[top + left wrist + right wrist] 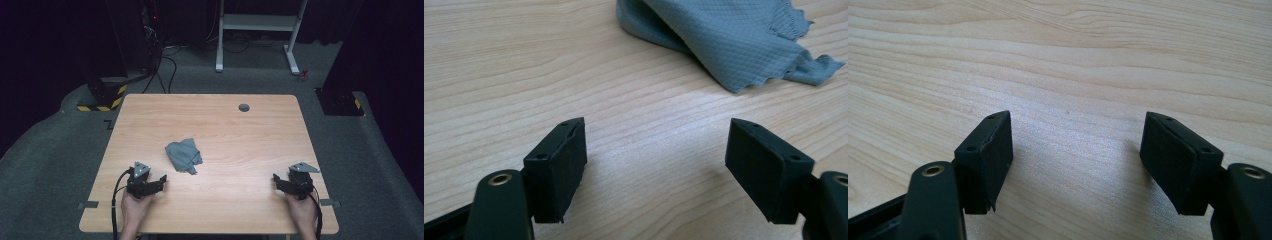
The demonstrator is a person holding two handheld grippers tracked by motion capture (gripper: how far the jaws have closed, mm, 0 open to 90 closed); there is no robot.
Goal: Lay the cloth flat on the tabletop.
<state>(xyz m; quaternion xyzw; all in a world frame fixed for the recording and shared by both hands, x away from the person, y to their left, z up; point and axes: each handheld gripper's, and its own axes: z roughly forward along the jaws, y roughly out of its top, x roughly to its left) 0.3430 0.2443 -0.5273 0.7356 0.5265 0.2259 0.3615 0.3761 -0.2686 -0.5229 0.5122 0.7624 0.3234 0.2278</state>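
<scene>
A crumpled grey-blue cloth [183,156] lies on the wooden worktop [240,135], a little toward the person from its middle. The left claw view shows the cloth's [734,40] fine waffle-like weave, a rolled fold along one side and a wavy, pinked edge ending in a thin frayed corner. The worktop is pale laminate with a light, reddish wood grain; a small round grey cable port [244,107] sits beyond the cloth, near the far edge.

The left claw [161,181] rests close to the cloth, on the person's side of it and to its left — its jaws stand wide apart over bare wood, not touching the fabric. The right claw [278,180] lies well apart from the cloth, to its right, jaws likewise spread with nothing between them. Both have matte black blocky pads [988,160] with small screw holes. No writing can be read on the cloth or claws.
</scene>
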